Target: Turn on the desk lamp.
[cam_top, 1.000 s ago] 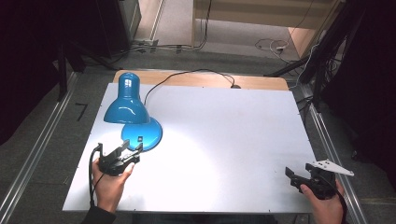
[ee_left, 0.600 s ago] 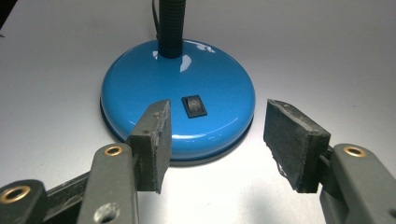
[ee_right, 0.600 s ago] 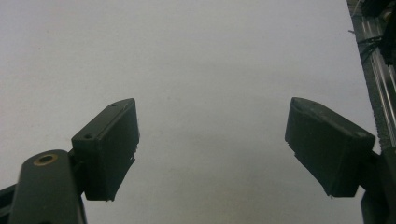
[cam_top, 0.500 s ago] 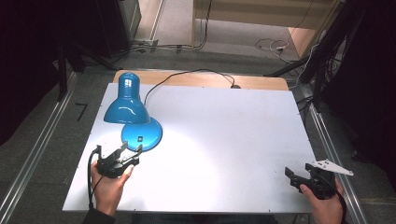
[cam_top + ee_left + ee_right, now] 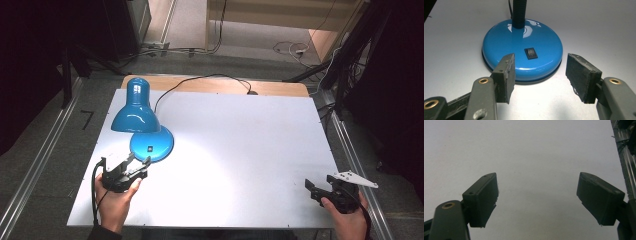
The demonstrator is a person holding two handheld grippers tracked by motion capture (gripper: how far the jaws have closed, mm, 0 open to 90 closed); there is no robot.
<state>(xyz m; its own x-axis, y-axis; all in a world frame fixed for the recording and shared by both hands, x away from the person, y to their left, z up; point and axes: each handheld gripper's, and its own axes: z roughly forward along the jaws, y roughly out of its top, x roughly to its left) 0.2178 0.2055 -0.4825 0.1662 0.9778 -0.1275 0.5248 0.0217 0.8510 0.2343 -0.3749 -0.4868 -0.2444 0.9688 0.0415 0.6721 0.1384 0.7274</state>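
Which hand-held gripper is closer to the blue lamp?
Left. The left hand-held gripper sits just before the blue lamp base, jaws open. The right hand-held gripper is far across the table.

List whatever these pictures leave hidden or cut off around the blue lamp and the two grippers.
- Lamp: the bulb, high view, covered by the shade; whether it is lit cannot be told.
- Lamp neck: left gripper view, cut off by the top edge.
- Switch: which way it is rocked is too small to tell.
- Cord: its plug end, high view, lost past the table.
- Right gripper: right gripper view, its body cut off by the bottom edge.
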